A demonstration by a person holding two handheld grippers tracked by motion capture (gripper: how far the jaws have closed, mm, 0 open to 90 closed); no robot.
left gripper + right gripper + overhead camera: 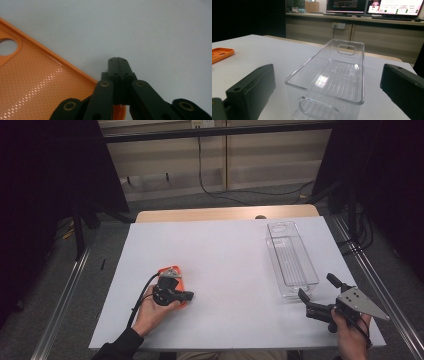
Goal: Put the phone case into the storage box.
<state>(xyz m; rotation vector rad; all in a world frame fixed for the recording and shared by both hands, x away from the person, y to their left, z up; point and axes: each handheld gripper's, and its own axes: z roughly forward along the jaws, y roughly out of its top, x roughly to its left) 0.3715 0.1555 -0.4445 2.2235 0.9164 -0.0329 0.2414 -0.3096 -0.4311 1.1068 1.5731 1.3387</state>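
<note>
Place: a lab or recording workspace
Table: white work surface [225, 245] framed by metal rails [65, 295] and black curtains [50, 160]
Background: lit computer monitors [397, 6] on a long counter [352, 18]
Wiring: wall socket [338, 25], cable [210, 185] trailing over grey carpet

One orange phone case [175, 279], one clear plastic bin [291, 260], two claws

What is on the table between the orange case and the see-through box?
Nothing: in the high view, bare white table lies between the orange case and the clear box.
</note>
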